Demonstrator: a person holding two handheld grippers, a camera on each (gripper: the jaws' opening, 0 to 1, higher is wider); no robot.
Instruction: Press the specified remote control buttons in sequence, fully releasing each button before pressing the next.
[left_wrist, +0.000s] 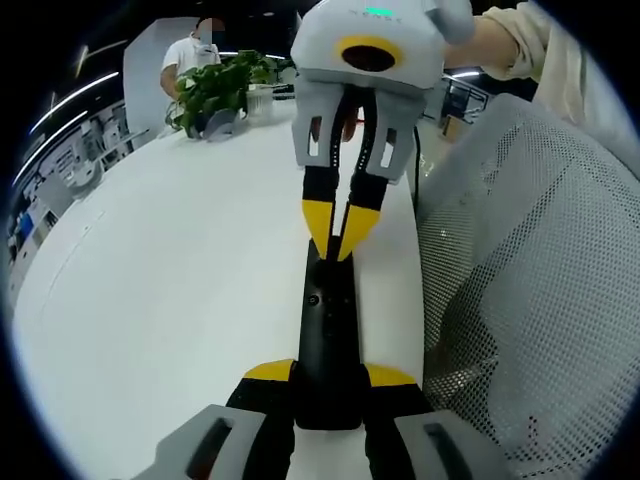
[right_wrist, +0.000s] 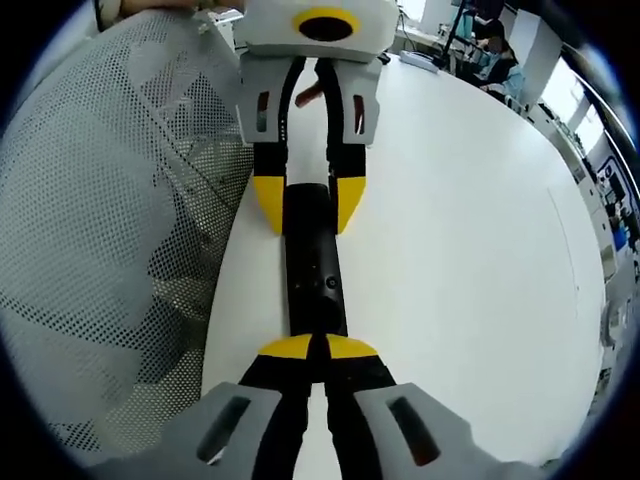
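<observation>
Left gripper view: left gripper (left_wrist: 330, 374) clamps the near end of the black remote control (left_wrist: 328, 335), which lies lengthwise on the white table (left_wrist: 180, 290) beside a mesh chair back (left_wrist: 530, 300). Right gripper (left_wrist: 340, 232) — fingertips pinched together — touches the remote's far end. Potted plant (left_wrist: 218, 90) stands well beyond.

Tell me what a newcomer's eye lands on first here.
The black remote control, lying lengthwise near the white table's edge with a gripper at each end. In the left gripper view the left gripper clamps its near end, jaws on both sides, while the right gripper comes down from above with yellow tips closed on the far end. A white mesh chair back stands beside the table.
</observation>
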